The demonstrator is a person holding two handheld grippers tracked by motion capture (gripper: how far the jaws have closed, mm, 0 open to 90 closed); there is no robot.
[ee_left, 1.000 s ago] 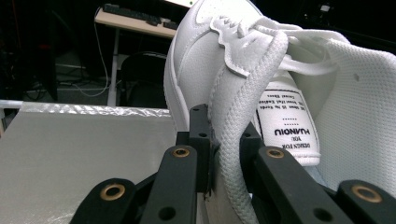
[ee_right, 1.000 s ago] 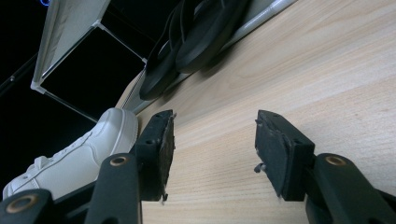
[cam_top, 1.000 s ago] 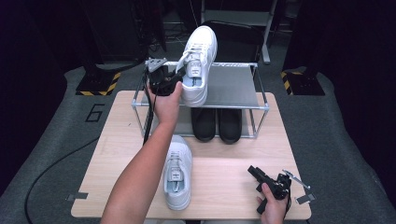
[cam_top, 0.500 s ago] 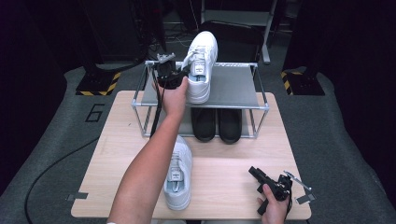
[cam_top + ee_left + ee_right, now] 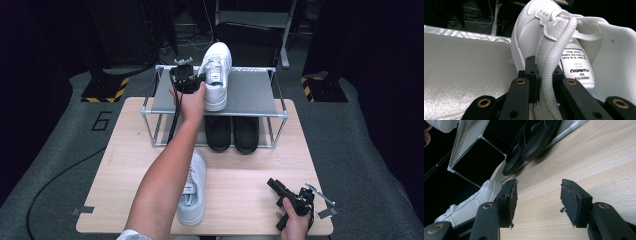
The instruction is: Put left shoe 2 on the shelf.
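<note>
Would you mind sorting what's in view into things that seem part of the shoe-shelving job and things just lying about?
Apparently in the job:
- left gripper, shut on the collar of the white sneaker on the rack
- metal shoe rack
- white sneaker on the table

Apparently idle:
- right gripper, open over the table
- black shoes under the rack's shelf

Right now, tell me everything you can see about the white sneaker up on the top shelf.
The white sneaker sits on the rack's grey top shelf, toe pointing away, heel overhanging the front rail. It looks like smooth leather with a mesh lining, white laces and a tongue label printed HUANQIU. The left claw is shut on its padded collar edge, by the opening.
</note>
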